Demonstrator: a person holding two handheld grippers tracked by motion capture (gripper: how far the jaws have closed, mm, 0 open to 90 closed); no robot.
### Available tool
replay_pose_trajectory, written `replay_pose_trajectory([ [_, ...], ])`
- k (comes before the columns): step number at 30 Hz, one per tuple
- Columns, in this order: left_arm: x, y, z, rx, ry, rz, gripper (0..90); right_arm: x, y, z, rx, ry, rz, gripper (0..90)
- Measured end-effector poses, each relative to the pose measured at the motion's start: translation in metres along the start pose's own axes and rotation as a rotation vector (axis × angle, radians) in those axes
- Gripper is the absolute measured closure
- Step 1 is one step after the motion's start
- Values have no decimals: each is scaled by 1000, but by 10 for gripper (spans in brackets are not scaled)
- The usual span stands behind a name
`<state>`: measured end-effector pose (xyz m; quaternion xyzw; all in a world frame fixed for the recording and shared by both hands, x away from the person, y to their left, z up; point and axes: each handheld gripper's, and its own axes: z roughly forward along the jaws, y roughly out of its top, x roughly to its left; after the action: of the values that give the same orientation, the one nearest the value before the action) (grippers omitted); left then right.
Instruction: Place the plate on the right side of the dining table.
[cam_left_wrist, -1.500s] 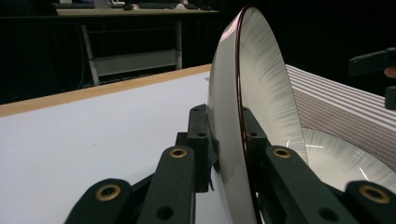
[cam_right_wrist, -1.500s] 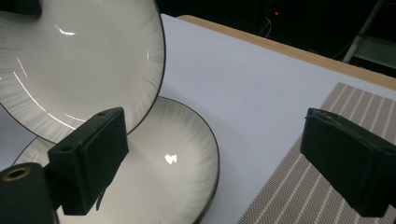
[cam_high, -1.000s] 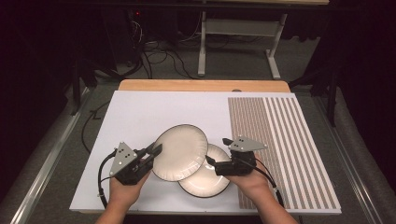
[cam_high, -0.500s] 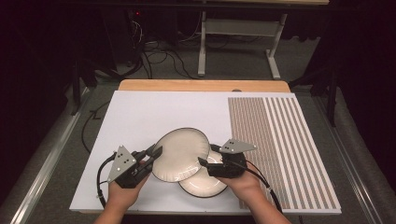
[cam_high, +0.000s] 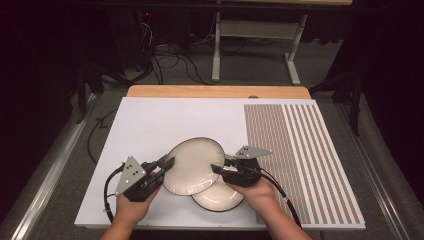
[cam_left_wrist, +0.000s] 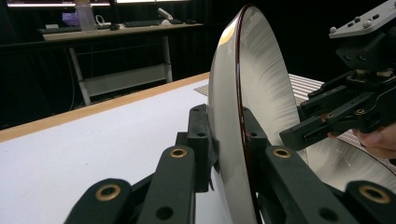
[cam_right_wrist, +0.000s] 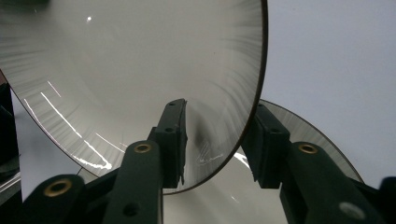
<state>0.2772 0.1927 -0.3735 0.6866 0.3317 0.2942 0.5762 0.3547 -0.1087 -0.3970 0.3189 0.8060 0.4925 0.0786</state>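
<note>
Two white plates with dark rims overlap on the white board (cam_high: 150, 125). The upper plate (cam_high: 192, 165) is tilted, its right edge lying over the lower plate (cam_high: 220, 197). My left gripper (cam_high: 167, 162) is shut on the upper plate's left rim, and the left gripper view shows that plate (cam_left_wrist: 261, 84) edge-on between the left gripper (cam_left_wrist: 226, 126) jaws. My right gripper (cam_high: 216, 167) straddles the plate's right rim. Its jaws have just been closing. In the right gripper view the upper plate (cam_right_wrist: 140, 60) sits between the right gripper (cam_right_wrist: 217, 135) jaws with a gap left, above the lower plate (cam_right_wrist: 299, 130).
A brown-and-white striped mat (cam_high: 300, 160) covers the board's right part. A wooden table edge (cam_high: 215, 91) runs along the back. Beyond it are a metal desk frame (cam_high: 255, 45) and cables (cam_high: 170, 60) on the floor.
The right gripper has shifted slightly left onto the upper plate's right rim and its jaws have narrowed. The left gripper and its plate have stayed put.
</note>
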Motion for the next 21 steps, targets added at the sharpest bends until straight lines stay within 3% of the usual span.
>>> replay_pose_trajectory([
  [4,0,1,1,13,1,-18,796,-1,-1,0,6,-9,-2,723],
  [10,0,2,1,25,1,-44,797,-4,-2,-1,9,12,25,755],
  [17,-3,6,-2,26,3,-59,802,-6,0,-11,-26,44,78,834],
  [21,-6,9,-3,13,3,-60,802,-5,3,-18,-47,38,63,840],
])
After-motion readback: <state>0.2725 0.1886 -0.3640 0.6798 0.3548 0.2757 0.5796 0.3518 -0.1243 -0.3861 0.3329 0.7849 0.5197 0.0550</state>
